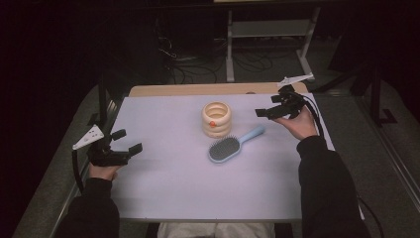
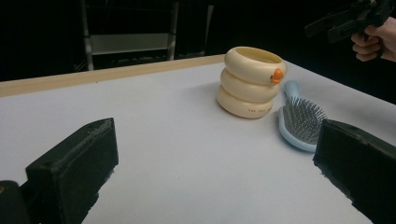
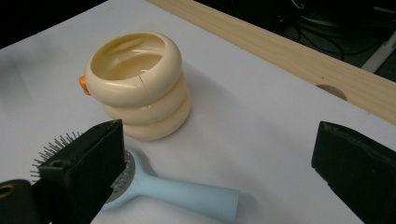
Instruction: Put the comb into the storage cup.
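the hairbrush (image 1: pixel 229 145) lies just before the ringed cup (image 1: pixel 216 119) on the table (image 1: pixel 163 173)

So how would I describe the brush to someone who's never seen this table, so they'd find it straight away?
Start at the white table and find the cream ringed cup near its middle. The brush lies flat just in front of it, toward the right gripper, bristles up. It is the one pale blue thing there, with an oval head and a straight handle.

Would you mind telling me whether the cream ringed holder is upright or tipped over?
Upright. The cream ringed holder stands on its base on the table, open mouth facing up and empty inside, with the blue hairbrush lying beside it.
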### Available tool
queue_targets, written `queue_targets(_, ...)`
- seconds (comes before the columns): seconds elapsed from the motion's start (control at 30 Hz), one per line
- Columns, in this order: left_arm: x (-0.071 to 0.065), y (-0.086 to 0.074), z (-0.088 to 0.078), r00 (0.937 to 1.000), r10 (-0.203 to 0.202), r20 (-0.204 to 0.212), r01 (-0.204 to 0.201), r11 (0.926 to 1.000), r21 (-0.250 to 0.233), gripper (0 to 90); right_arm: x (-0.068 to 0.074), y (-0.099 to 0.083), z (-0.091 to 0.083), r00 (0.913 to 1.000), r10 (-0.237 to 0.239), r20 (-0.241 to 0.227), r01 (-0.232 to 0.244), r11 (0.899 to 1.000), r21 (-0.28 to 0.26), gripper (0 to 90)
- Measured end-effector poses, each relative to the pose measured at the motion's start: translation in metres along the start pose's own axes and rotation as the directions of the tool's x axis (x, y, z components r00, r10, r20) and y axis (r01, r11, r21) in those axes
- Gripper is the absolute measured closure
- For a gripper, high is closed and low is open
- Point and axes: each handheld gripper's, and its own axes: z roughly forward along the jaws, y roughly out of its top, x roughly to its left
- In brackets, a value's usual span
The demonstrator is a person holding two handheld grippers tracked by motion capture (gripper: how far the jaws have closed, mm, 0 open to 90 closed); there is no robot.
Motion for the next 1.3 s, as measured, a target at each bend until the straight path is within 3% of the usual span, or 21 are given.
queue_targets(0.2,0.0,0.0,0.0,1.0,0.001,0.0,-0.001,1.0,0.0,0.0,-0.004,-0.004,0.009,0.9999,0.016,-0.004,-0.016,1.0,0.004,6.3)
queue_targets(0.23,0.0,0.0,0.0,1.0,0.002,0.0,-0.002,1.0,-0.001,0.0,-0.005,-0.005,0.011,0.9999,0.015,-0.004,-0.015,1.0,0.002,11.9)
queue_targets(0.5,0.0,0.0,0.0,1.0,0.003,0.002,-0.003,1.0,-0.001,0.0,-0.005,-0.005,0.019,1.0,0.001,-0.003,-0.001,1.0,-0.001,22.3)
queue_targets(0.6,0.0,0.0,0.0,1.0,0.003,0.004,-0.003,1.0,0.001,0.0,-0.006,-0.007,0.026,0.9998,-0.002,-0.017,0.002,1.0,0.01,27.9)
queue_targets(1.0,0.0,0.0,0.0,1.0,0.002,0.007,-0.002,1.0,0.002,0.0,-0.008,-0.01,0.039,1.0,0.004,0.001,-0.004,0.999,0.046,46.4)
queue_targets(1.17,0.0,-0.001,0.001,1.0,0.001,0.008,-0.001,1.0,0.007,0.0,-0.012,-0.012,0.043,0.9996,0.027,0.004,-0.027,0.998,0.061,62.9)
queue_targets(1.2,0.0,-0.001,0.001,1.0,0.001,0.008,-0.001,1.0,0.007,0.0,-0.012,-0.012,0.043,0.9996,0.027,0.004,-0.027,0.998,0.061,62.9)
queue_targets(1.3,0.0,-0.001,0.001,1.0,0.002,0.007,-0.002,1.0,0.007,0.0,-0.012,-0.014,0.048,0.9991,0.027,0.033,-0.03,0.995,0.096,78.4)
